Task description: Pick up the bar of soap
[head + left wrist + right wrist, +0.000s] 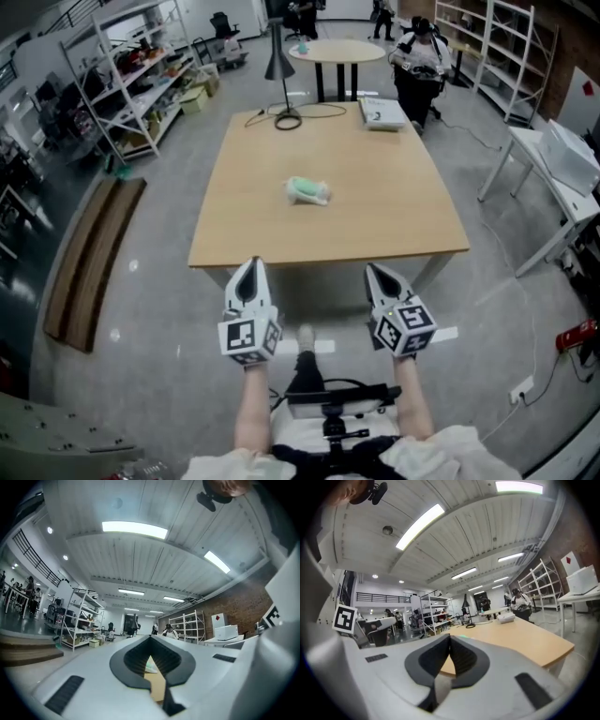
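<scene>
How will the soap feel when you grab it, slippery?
The soap seems wrapped in loose pale film, so it may slip or crinkle. It looks small on the table, so probably light. It lies flat, so it likely won't roll.

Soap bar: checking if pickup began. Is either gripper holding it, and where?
Nothing held: left gripper and right gripper shut, empty; soap lies on the table.

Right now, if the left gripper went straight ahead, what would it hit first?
Probably the soap, lying on the table dead ahead of the left gripper. Nothing shows in between, though the gripper's height against the table is unclear.
</scene>
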